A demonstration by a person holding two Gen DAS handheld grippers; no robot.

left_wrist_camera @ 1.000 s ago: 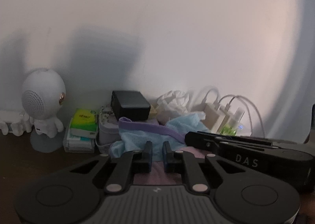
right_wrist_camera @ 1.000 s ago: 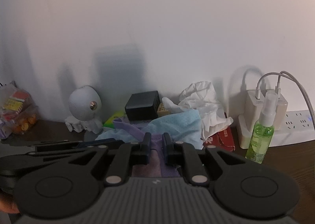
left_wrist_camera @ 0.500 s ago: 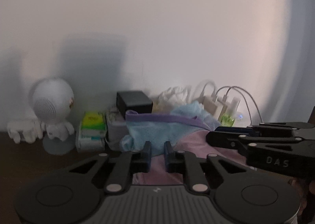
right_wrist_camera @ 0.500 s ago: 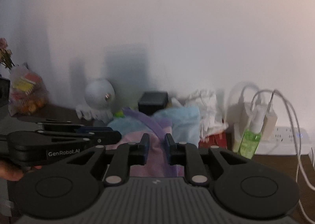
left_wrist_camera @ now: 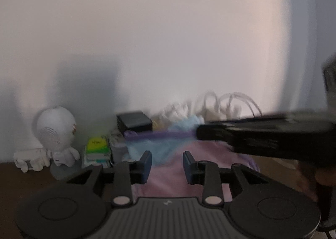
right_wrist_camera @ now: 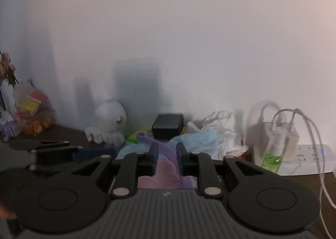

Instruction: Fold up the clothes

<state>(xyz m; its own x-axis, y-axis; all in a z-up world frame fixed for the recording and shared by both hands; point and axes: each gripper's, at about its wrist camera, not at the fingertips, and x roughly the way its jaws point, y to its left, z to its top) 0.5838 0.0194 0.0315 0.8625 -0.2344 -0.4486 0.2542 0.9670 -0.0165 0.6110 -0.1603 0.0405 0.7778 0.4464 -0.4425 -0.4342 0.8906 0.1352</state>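
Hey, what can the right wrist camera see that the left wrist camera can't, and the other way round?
Only the right wrist view shows the bag of snacks at far left, the flowers, the green spray bottle and the white power strip. Only the left wrist view shows the green tissue pack clearly. Both show the pink garment with its purple band, the light blue cloth, the black box, the white round toy, and the two claws, left and right, both open.
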